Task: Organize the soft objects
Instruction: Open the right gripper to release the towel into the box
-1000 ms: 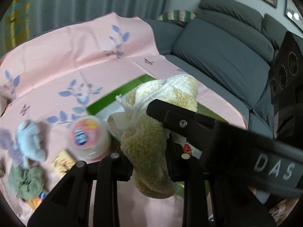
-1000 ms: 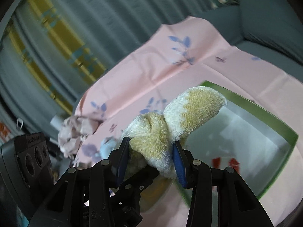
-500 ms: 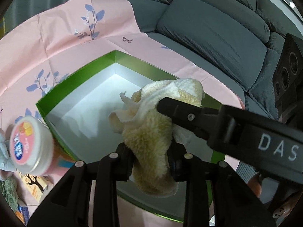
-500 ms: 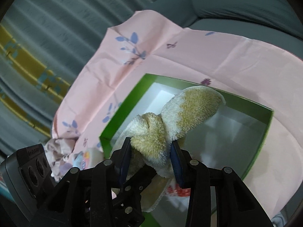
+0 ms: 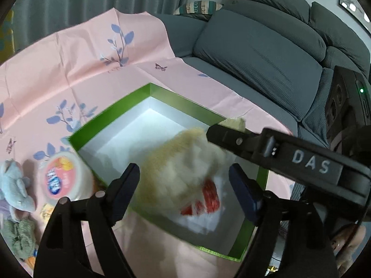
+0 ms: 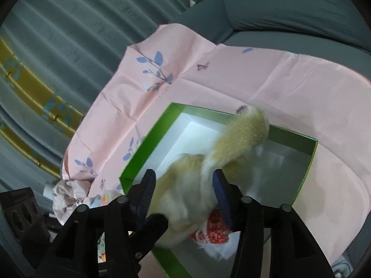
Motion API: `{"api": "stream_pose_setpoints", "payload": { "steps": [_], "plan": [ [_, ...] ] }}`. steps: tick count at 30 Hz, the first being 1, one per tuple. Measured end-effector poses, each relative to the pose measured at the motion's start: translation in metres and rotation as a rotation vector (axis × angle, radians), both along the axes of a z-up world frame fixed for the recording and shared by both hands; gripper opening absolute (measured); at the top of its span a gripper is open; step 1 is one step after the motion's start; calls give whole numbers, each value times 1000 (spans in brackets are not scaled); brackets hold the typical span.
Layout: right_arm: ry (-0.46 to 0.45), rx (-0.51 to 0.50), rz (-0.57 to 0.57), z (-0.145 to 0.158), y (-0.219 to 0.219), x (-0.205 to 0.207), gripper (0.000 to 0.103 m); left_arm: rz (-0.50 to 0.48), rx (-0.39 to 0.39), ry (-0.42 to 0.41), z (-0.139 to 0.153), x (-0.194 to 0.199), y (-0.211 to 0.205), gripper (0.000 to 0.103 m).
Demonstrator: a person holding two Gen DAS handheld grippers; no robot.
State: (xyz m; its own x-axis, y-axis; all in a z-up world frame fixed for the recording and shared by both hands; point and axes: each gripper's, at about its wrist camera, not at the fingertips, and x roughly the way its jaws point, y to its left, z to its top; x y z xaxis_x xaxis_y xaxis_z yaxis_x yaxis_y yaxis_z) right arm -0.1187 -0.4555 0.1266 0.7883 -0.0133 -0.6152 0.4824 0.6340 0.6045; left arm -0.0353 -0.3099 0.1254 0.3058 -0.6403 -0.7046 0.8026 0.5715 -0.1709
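Observation:
A fluffy cream and yellow cloth (image 5: 183, 162) is motion-blurred over the open green box (image 5: 162, 95), between the fingers of both grippers and dropping free of them. My left gripper (image 5: 185, 185) is open, its jaws wide on either side of the cloth. My right gripper (image 6: 183, 190) is open too, with the cloth (image 6: 208, 162) loose between its jaws. The box (image 6: 148, 143) has a white inside with a red and white item (image 5: 206, 199) on its floor.
A pink floral sheet (image 5: 81, 69) covers the surface. Left of the box are a round pink-lidded tub (image 5: 60, 178), a pale blue plush toy (image 5: 14, 185) and a green cloth (image 5: 18, 236). A grey sofa (image 5: 266, 53) lies behind.
Both grippers carried the cloth over the green box, then opened. The cloth has slipped out of both grips and is falling into the box.

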Motion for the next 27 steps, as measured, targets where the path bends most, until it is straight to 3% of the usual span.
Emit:
{"api": "stream_pose_setpoints", "payload": {
  "steps": [1, 8, 10, 11, 15, 20, 27],
  "plan": [
    [-14, -11, 5, 4, 3, -1, 66, 10, 3, -8, 3, -1, 5, 79],
    [-71, -88, 55, 26, 24, -1, 67, 97, -20, 0, 16, 0, 54, 92],
    [-82, -103, 85, 32, 34, 1, 90, 139, -31, 12, 20, 2, 78, 92],
    [-90, -110, 93, 34, 37, 1, 92, 167, -39, 20, 21, 3, 91, 92],
    [-109, -150, 149, 46, 60, 6, 92, 307, -70, 52, 23, 9, 158, 92],
    [-117, -172, 249, 57, 94, 18, 92, 494, -57, 45, 18, 9, 233, 102],
    [-7, -252, 431, 68, 177, 65, 92, 713, -76, 109, -2, 5, 319, 102]
  ]
}}
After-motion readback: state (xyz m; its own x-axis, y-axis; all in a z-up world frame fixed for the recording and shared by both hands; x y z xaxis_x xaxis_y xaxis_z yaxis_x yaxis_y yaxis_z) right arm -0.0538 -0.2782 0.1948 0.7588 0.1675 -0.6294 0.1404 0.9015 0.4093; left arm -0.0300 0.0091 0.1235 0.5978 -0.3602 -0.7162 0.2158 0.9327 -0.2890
